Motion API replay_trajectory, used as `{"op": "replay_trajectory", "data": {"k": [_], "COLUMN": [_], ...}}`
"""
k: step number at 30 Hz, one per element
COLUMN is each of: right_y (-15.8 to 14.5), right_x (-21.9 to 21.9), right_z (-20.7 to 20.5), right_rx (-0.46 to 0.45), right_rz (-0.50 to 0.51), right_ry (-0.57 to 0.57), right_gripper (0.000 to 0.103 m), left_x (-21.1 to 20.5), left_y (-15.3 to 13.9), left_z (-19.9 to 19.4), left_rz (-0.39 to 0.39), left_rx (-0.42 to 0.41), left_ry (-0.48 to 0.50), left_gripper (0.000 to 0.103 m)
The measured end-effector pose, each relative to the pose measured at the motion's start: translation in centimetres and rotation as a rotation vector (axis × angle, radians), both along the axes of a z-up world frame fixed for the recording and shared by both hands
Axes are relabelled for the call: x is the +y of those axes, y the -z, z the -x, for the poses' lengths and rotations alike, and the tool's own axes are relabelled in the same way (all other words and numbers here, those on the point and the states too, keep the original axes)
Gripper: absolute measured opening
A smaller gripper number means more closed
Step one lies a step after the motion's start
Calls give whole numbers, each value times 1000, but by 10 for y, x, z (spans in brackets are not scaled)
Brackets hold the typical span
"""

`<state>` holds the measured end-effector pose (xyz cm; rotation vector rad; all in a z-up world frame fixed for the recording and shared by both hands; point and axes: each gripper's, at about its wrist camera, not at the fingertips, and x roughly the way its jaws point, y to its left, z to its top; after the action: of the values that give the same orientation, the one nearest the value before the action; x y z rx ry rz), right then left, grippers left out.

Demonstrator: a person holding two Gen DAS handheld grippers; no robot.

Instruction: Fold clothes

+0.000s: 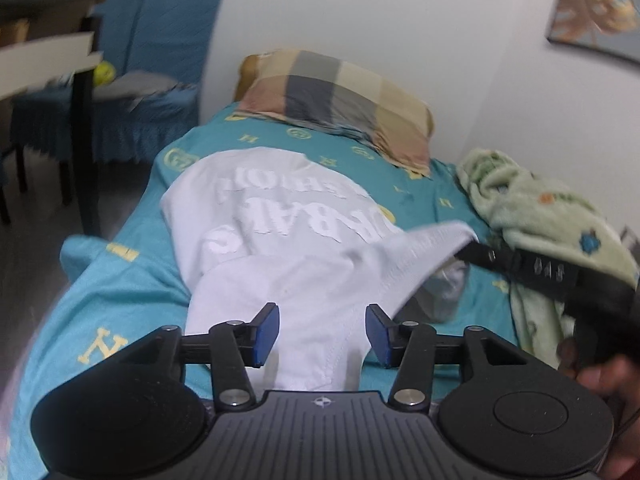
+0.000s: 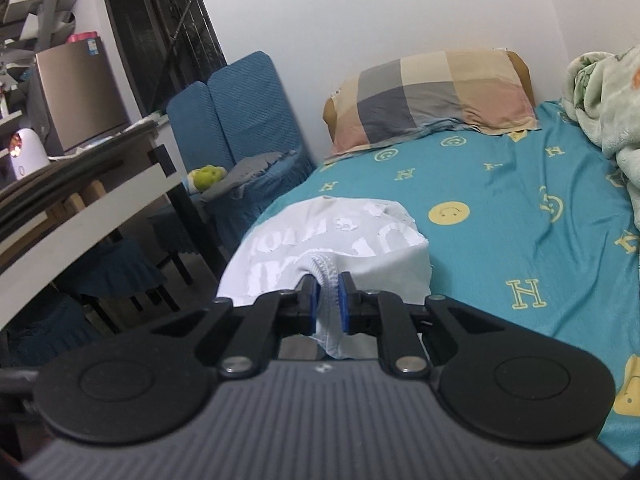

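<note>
A white shirt [image 1: 280, 240] with raised lettering is spread on the teal sheet of the bed [image 1: 132, 280], below the checked pillow [image 1: 340, 96] at the far end and left of the green blanket [image 1: 540, 220]. It can be judged light, limp and prone to sagging — nothing stiff is seen in it, and any lifted part drapes at once.

The right hand-held gripper [image 2: 329, 300] is closed narrowly on a stitched hem, with cloth bunched between the pads; in the left view that edge is seen raised off the bed at the right. The left hand-held gripper [image 1: 322, 334] stands half wide over the near part of the shirt, with cloth lying between the blue pads [image 1: 267, 332] but not pinched.

A hold is best taken at the seamed edges or corners — the doubled hem gives more grip than a single layer, which could slip.
</note>
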<state>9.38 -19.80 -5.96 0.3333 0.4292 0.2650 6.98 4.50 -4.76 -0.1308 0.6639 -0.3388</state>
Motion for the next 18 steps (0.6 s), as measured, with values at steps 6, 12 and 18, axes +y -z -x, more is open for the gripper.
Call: {"op": "replay_trajectory", "data": {"k": [6, 12, 18], "right_y": [-8, -6, 10], "right_x": [0, 0, 1], "right_z": [2, 0, -6], "right_rx": [-20, -9, 51], "right_rz": [-29, -13, 85], "right_ry": [-18, 2, 62], "right_gripper": [14, 14, 14], "left_x": [-38, -52, -19], "left_y": [14, 47, 36], "left_z": [2, -30, -37], "left_rz": [-146, -293, -222], "left_rx": [-60, -31, -63], "left_ry": [106, -32, -204], "left_gripper": [64, 63, 56]}}
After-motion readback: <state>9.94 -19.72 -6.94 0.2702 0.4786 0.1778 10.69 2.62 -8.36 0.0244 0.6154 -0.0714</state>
